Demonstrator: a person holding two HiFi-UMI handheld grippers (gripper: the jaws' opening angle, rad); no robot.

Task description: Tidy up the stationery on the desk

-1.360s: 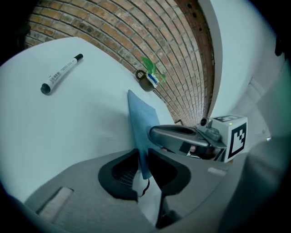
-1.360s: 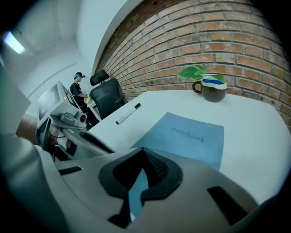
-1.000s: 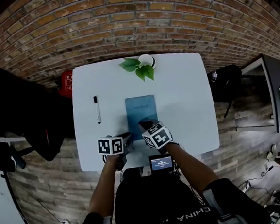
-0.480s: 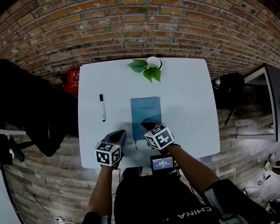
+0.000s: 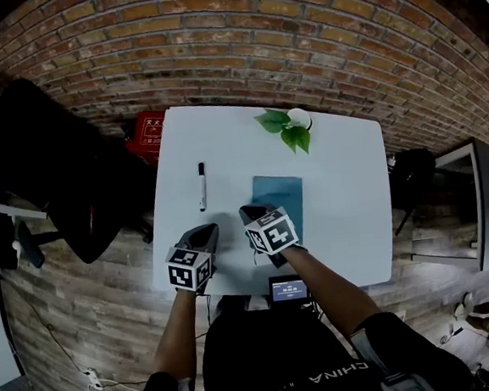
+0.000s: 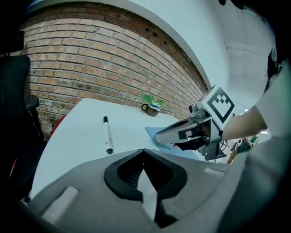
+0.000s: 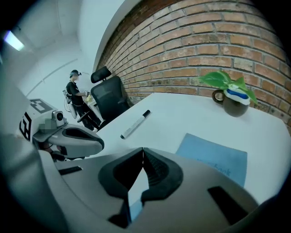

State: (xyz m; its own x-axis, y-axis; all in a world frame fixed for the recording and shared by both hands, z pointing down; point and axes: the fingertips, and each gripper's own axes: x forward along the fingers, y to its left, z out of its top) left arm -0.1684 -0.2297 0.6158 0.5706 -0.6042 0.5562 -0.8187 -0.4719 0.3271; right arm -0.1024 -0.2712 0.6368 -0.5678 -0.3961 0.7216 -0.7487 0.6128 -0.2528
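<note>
A black-and-white marker pen point(image 5: 201, 186) lies on the left part of the white desk point(image 5: 348, 215). To its right, a blue notebook point(image 5: 282, 193) lies flat near the middle. My left gripper point(image 5: 205, 230) hovers near the desk's front edge, short of the pen, with its jaws shut and nothing between them. My right gripper point(image 5: 250, 210) is shut too and sits at the notebook's near left corner. In the left gripper view the pen point(image 6: 107, 135) lies ahead and the notebook point(image 6: 153, 132) shows behind my right gripper point(image 6: 160, 135). The right gripper view shows the pen point(image 7: 135, 124) and the notebook point(image 7: 213, 157).
A small potted plant point(image 5: 290, 127) stands at the desk's far edge. A black office chair point(image 5: 45, 157) is to the left, with a red box point(image 5: 147, 131) on the floor beside it. A small screen device point(image 5: 287, 290) sits at the near edge. A person point(image 7: 75, 95) stands far off.
My left gripper has swung from pointing right to pointing away along the desk. The right gripper edged forward to the notebook's near left corner. The head view has shifted.
</note>
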